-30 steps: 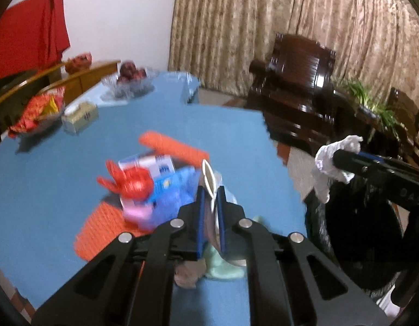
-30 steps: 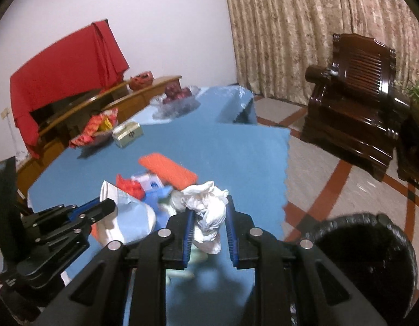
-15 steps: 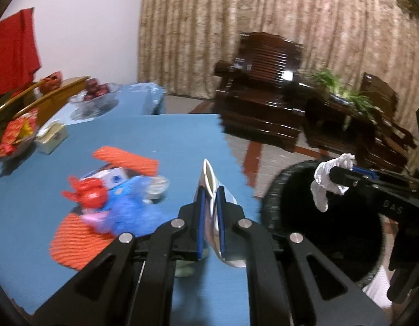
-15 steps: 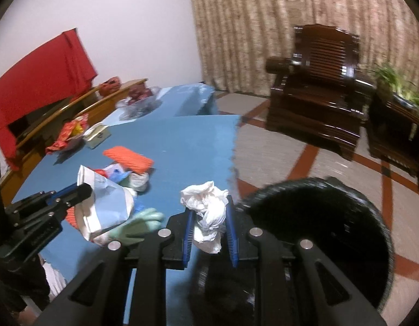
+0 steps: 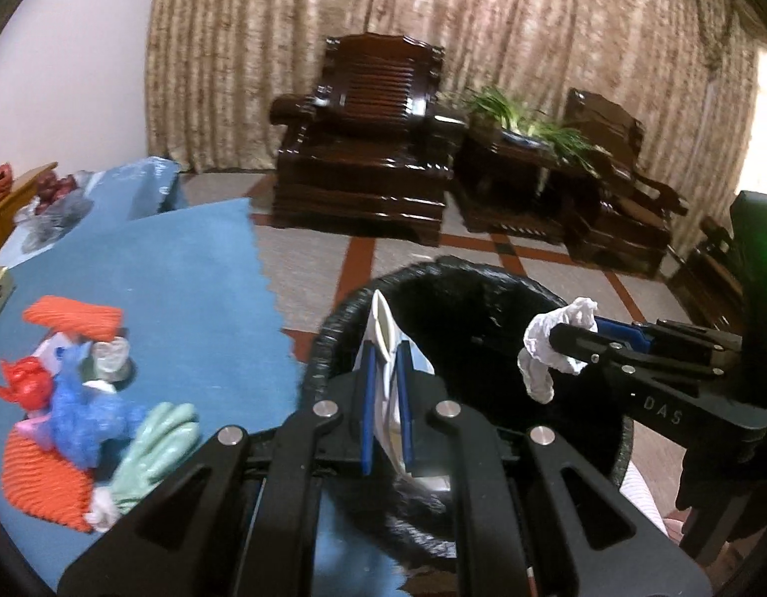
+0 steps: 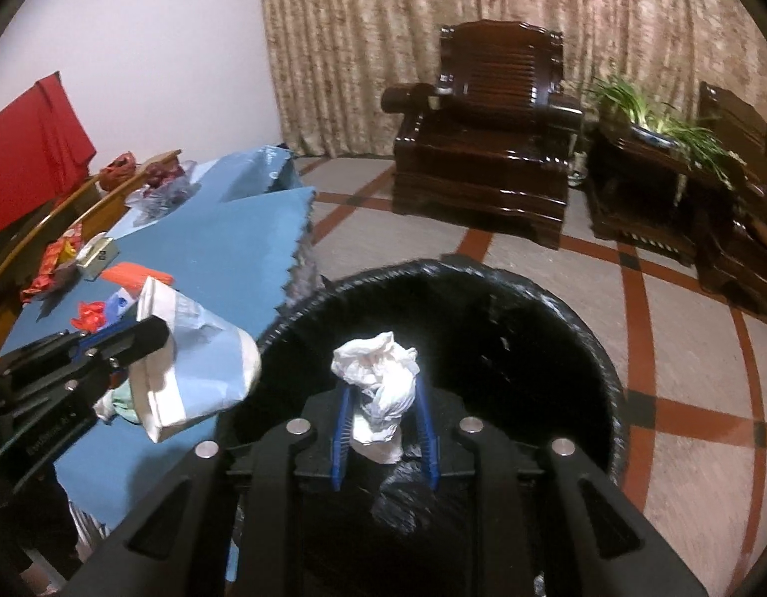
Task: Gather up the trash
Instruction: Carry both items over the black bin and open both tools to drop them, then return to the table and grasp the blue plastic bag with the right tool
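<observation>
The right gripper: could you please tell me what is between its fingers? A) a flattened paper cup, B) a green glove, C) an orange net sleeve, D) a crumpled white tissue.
D: in the right wrist view the right gripper, its jaws opening, has a crumpled white tissue between its fingers above the black trash bin; the flattened paper cup is in the left gripper.

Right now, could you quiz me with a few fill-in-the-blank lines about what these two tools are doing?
1. The right tool holds a crumpled white ____ over the black bin.
2. The left tool grips a flattened blue-and-white paper ____.
3. The tablecloth under the leftover trash is ____.
4. The right tool's jaws are ____.

Missing words: tissue; cup; blue; opening
</observation>
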Tool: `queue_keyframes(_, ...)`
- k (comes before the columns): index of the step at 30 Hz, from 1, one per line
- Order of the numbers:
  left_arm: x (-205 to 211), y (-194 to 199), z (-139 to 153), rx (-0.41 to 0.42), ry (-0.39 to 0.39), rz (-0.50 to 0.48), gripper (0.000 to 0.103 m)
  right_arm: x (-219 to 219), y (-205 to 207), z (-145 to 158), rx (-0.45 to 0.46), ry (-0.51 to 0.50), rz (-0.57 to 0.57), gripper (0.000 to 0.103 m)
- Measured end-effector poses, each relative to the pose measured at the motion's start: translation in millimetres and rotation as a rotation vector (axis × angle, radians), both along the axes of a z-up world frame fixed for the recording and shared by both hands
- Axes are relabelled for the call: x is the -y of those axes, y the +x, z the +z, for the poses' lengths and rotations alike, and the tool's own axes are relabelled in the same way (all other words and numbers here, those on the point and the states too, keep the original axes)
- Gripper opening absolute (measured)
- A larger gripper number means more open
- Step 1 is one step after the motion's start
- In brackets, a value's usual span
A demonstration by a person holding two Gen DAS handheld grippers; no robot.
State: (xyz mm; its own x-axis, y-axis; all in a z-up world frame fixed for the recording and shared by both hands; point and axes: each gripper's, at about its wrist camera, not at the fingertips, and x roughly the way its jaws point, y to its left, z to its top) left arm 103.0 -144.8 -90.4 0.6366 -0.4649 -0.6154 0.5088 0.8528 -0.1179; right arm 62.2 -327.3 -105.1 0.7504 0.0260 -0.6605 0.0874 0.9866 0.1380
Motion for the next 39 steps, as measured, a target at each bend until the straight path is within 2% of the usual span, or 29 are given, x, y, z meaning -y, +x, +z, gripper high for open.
queue_keyframes(2,8.6,1.4,-5.6,-0.013,0.004,-0.023,0.010,4.6,-3.7,-1.9,-0.005,-0.003,-0.018,0.027)
queue_keyframes(3,9.6,2.7,-7.3,-0.018,0.006,-0.024,0.016,6.7,-5.3,-2.0,-0.006,-0.002,-0.024,0.029)
queue_keyframes(5,8.6,3.5,-9.3,-0.033,-0.008,-0.030,0.021,9.4,-7.8,-1.0,-0.004,-0.003,-0.036,0.043)
queue_keyframes(8,4.8,4.7,-10.3,-0.038,-0.017,-0.019,0.047,11.9,-11.3,-0.1,0.000,0.000,-0.051,0.055)
queue_keyframes(11,-4.5,4.5,-6.7,-0.038,-0.025,0.008,0.056,13.4,-8.8,0.4,0.003,0.007,-0.053,0.066)
queue_keyframes(14,-17.2,4.0,-2.0,-0.022,-0.021,0.044,0.069,9.1,-8.8,2.7,0.012,0.006,-0.048,0.078)
queue_keyframes(15,-18.5,3.2,1.5,-0.014,-0.017,0.055,0.077,7.8,-8.5,3.2,0.015,0.006,-0.045,0.082)
queue_keyframes(16,-24.4,1.6,3.5,-0.003,-0.013,0.068,0.080,6.0,-8.7,4.5,0.023,0.003,-0.047,0.089)
queue_keyframes(18,-36.4,-2.0,8.4,0.023,0.002,0.102,0.090,2.6,-8.6,6.3,0.033,0.005,-0.046,0.094)
queue_keyframes(20,-48.5,-4.7,11.1,0.035,0.009,0.129,0.091,-1.7,-6.7,7.6,0.037,0.011,-0.038,0.097)
queue_keyframes(27,-111.4,-12.9,15.4,0.041,0.031,0.282,0.094,-35.2,7.3,12.7,0.055,0.004,0.044,0.097)
queue_keyframes(35,-185.3,-17.4,15.5,0.071,0.072,0.471,0.094,-102.8,33.0,20.0,0.099,-0.029,0.197,0.097)
queue_keyframes(39,-216.1,-15.1,13.2,0.072,0.080,0.535,0.094,-137.4,47.2,21.5,0.114,-0.027,0.264,0.097)
